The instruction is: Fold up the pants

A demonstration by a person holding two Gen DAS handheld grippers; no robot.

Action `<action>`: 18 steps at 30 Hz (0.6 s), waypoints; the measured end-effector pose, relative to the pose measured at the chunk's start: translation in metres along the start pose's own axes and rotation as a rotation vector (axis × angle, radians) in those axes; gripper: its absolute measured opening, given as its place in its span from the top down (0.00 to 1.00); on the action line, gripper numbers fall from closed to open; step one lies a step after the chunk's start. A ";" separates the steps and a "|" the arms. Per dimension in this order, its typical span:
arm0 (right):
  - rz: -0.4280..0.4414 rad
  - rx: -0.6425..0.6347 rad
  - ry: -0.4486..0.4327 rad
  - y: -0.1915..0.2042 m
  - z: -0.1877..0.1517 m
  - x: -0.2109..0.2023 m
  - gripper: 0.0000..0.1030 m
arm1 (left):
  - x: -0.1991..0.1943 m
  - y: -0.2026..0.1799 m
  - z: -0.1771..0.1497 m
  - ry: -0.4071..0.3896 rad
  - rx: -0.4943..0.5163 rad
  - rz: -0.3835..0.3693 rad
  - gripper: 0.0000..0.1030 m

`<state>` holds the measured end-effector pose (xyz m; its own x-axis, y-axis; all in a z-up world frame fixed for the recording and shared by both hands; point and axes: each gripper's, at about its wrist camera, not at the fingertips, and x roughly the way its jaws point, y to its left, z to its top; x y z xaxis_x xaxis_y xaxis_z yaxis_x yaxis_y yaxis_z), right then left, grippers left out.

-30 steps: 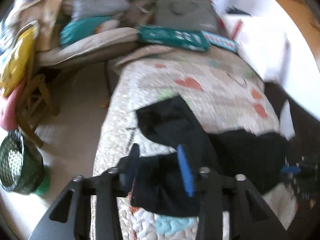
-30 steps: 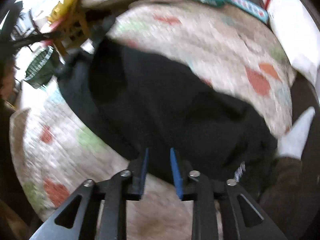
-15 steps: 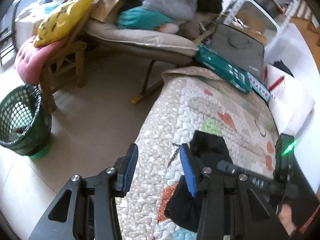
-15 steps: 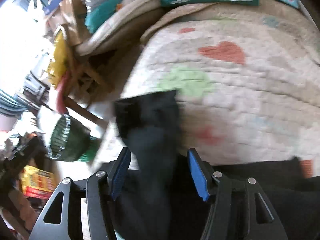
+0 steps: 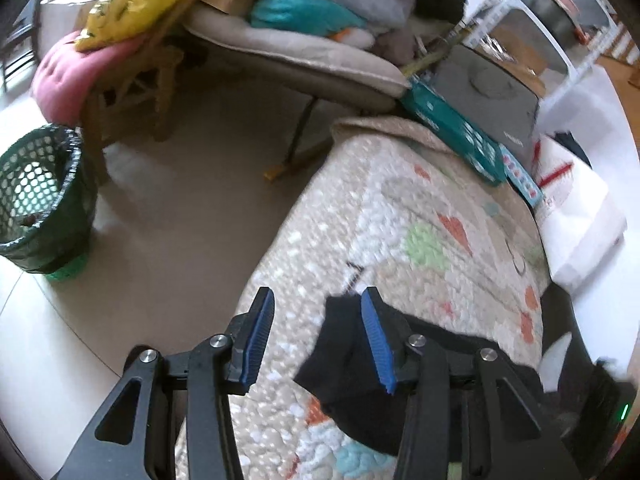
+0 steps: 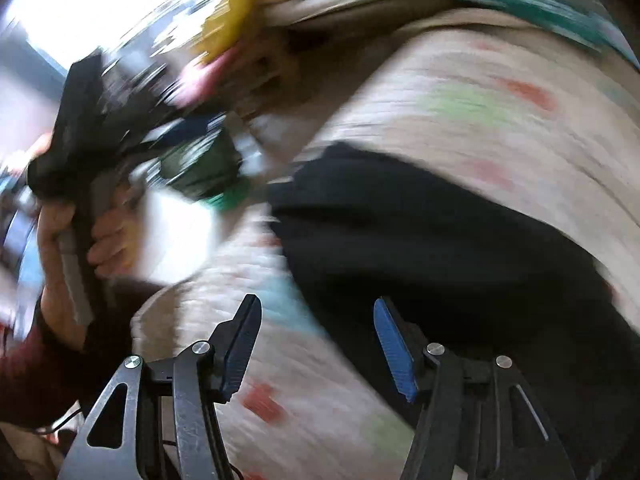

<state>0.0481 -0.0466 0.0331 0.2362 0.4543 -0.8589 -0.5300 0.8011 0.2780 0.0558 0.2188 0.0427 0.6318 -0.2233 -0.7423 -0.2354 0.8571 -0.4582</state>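
Observation:
Black pants (image 5: 348, 364) lie on a quilted bedspread (image 5: 400, 216) with coloured hearts. In the left wrist view a pant end shows behind the right finger, near the bed's left edge. My left gripper (image 5: 318, 340) is open and empty above the quilt beside that end. In the blurred right wrist view the pants (image 6: 432, 240) spread across the quilt (image 6: 500, 80). My right gripper (image 6: 318, 352) is open and empty just above the pants' near edge. The left gripper body (image 6: 80, 128), held in a hand, shows at the left.
A green mesh bin (image 5: 40, 208) stands on the floor left of the bed. A lounge chair (image 5: 296, 56) piled with cushions and clothes is behind. Teal boxes (image 5: 452, 136) and a dark case (image 5: 488, 100) sit at the bed's far end. A white pillow (image 5: 580, 216) lies at the right.
Both grippers have let go of the pants and opened wide. The left gripper swung left toward the bed's edge. The right gripper pulled back over the pants.

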 end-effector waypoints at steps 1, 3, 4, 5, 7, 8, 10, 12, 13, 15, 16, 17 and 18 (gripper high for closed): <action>-0.063 0.080 -0.042 -0.030 -0.013 -0.026 0.38 | 0.003 -0.005 -0.005 0.013 0.019 -0.003 0.56; -0.153 0.213 -0.099 -0.074 -0.030 -0.060 0.38 | 0.008 -0.016 -0.013 0.029 0.057 0.001 0.56; -0.200 0.313 -0.143 -0.105 -0.041 -0.085 0.38 | 0.010 -0.021 -0.017 0.034 0.075 0.003 0.56; -0.242 0.415 -0.186 -0.133 -0.055 -0.109 0.38 | 0.012 -0.026 -0.020 0.038 0.094 0.007 0.56; -0.316 0.582 -0.236 -0.174 -0.085 -0.144 0.38 | 0.016 -0.037 -0.027 0.041 0.135 0.018 0.56; -0.330 0.627 -0.248 -0.180 -0.097 -0.158 0.37 | 0.018 -0.041 -0.029 0.039 0.152 0.025 0.56; -0.350 0.720 -0.259 -0.197 -0.117 -0.167 0.37 | 0.021 -0.048 -0.033 0.031 0.190 0.045 0.56; -0.365 0.792 -0.238 -0.207 -0.135 -0.164 0.37 | 0.024 -0.056 -0.041 0.023 0.244 0.079 0.56; -0.391 0.828 -0.220 -0.212 -0.143 -0.158 0.37 | 0.025 -0.057 -0.043 0.021 0.260 0.091 0.56; -0.442 0.861 -0.200 -0.217 -0.153 -0.148 0.37 | 0.027 -0.061 -0.049 0.017 0.304 0.128 0.56; -0.478 0.878 -0.190 -0.221 -0.158 -0.145 0.37 | 0.028 -0.063 -0.051 0.016 0.315 0.137 0.56; -0.503 0.891 -0.180 -0.227 -0.163 -0.141 0.38 | 0.029 -0.063 -0.052 0.018 0.323 0.140 0.56; -0.522 0.891 -0.172 -0.237 -0.173 -0.141 0.39 | 0.030 -0.063 -0.052 0.026 0.324 0.137 0.56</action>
<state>-0.0004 -0.3675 0.0140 0.4130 -0.0371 -0.9100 0.4466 0.8791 0.1668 0.0513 0.1337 0.0235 0.5907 -0.1045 -0.8001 -0.0676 0.9817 -0.1782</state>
